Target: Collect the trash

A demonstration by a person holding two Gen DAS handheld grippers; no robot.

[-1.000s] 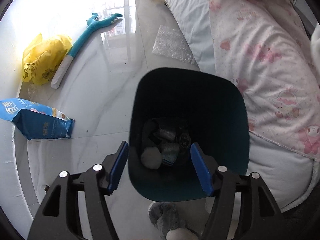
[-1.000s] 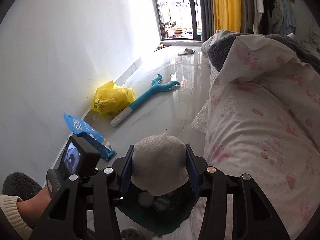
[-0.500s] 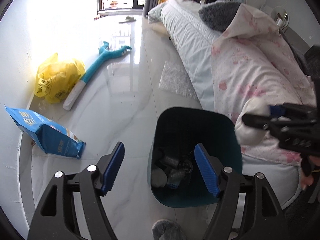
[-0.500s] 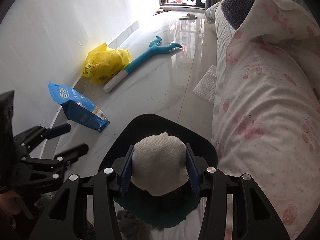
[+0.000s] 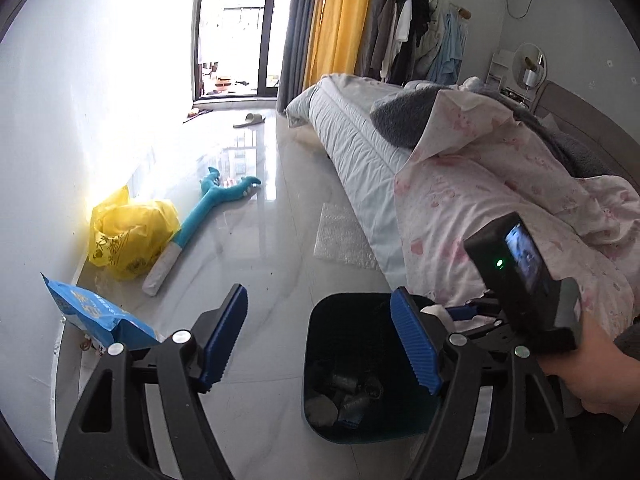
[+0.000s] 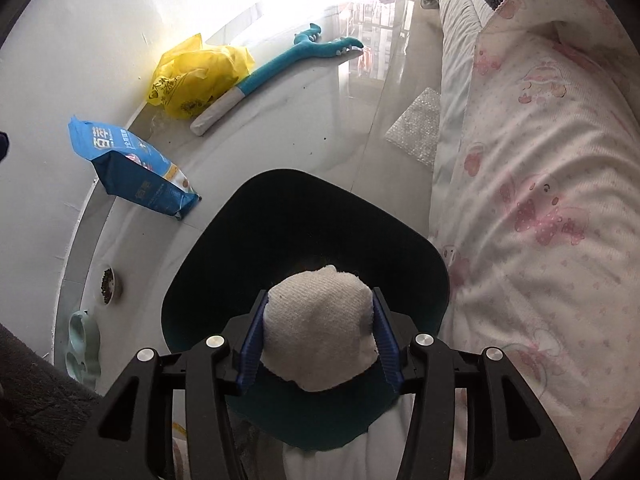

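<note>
From our right gripper, pads still flanking and touching the white wad though its jaws just eased wider, we look into the bin, contents hidden. Our left gripper, empty, just widened, shows cans inside.

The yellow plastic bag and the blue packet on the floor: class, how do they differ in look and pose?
The yellow plastic bag is crumpled, soft and heaped; the blue packet is a flat-sided printed pouch lying on its side. The yellow plastic bag touches the teal toy's white handle; the blue packet lies apart, nearer the bin. Both sit along the wall.
</note>
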